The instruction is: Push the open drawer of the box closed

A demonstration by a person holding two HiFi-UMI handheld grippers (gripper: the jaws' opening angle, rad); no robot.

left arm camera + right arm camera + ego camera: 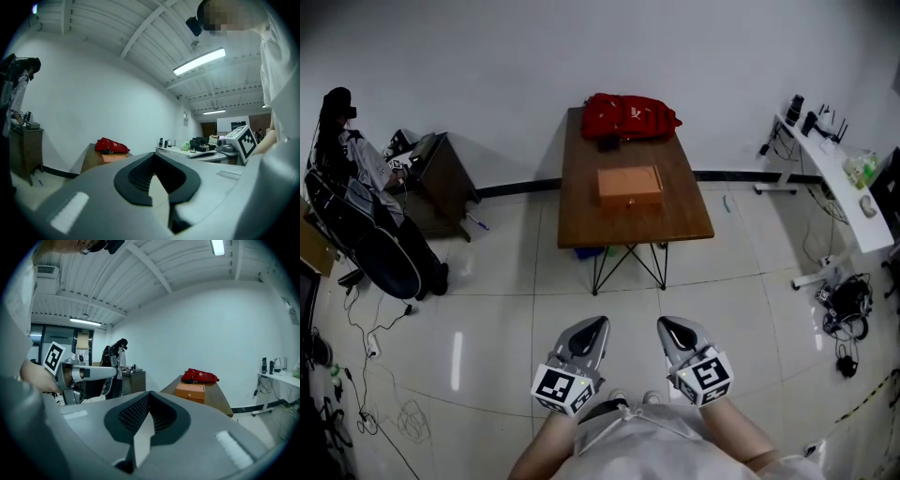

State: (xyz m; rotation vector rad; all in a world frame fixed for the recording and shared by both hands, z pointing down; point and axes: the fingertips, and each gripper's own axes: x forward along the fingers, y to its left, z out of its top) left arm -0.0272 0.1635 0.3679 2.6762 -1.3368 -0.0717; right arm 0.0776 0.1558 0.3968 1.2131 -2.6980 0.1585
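An orange box point(630, 186) sits in the middle of a brown table point(581, 217), its drawer front with a small knob facing me; from here I cannot tell how far the drawer stands out. It also shows far off as the box point(114, 158) and the box point(190, 392). Both grippers are held close to my body, well short of the table, over the tiled floor. The left gripper point(597, 324) point(153, 155) is shut with nothing in it. My right gripper point(667, 324) point(149, 393) is likewise shut and empty.
A red bag point(628, 116) lies at the table's far end behind the box. A dark cabinet point(441, 173) and a chair draped with clothes point(366, 225) stand at left. A white desk point(839, 183) and floor cables point(846, 309) are at right.
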